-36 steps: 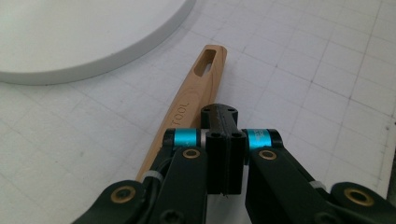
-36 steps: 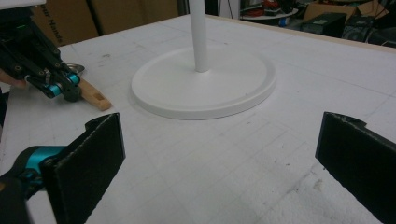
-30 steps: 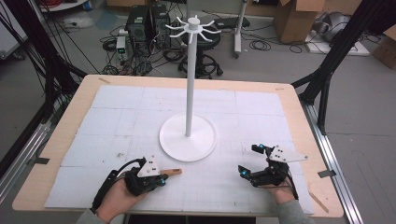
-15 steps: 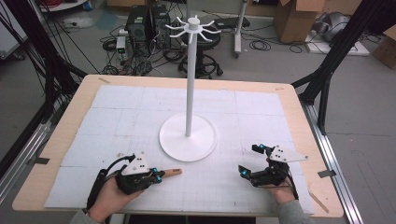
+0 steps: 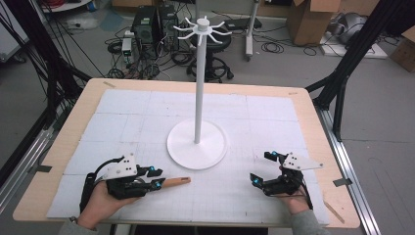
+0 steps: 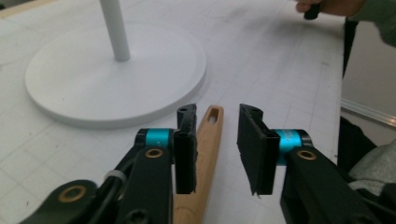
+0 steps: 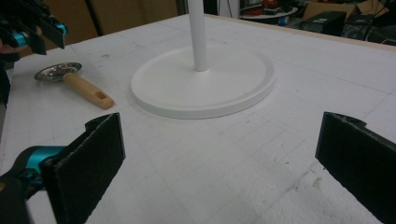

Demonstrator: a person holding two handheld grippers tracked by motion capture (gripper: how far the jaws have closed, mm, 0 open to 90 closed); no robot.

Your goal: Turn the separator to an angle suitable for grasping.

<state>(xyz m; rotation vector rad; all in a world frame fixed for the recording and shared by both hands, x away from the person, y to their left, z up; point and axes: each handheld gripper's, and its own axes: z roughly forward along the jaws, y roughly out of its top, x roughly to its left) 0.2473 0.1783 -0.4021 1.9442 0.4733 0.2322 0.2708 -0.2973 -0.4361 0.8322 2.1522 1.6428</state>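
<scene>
My left gripper (image 6: 217, 154) has just been opening, and the wooden-handled utensil (image 7: 74, 83) lies released on the table beside the stand (image 5: 196, 144). My right gripper (image 7: 219, 163) waits with jaws apart, so hanging remains, I think.

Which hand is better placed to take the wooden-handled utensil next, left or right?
Left. The left claw stands open just above the wooden-handled metal utensil, handle between its jaws. The right claw waits beyond the white round stand base.
</scene>
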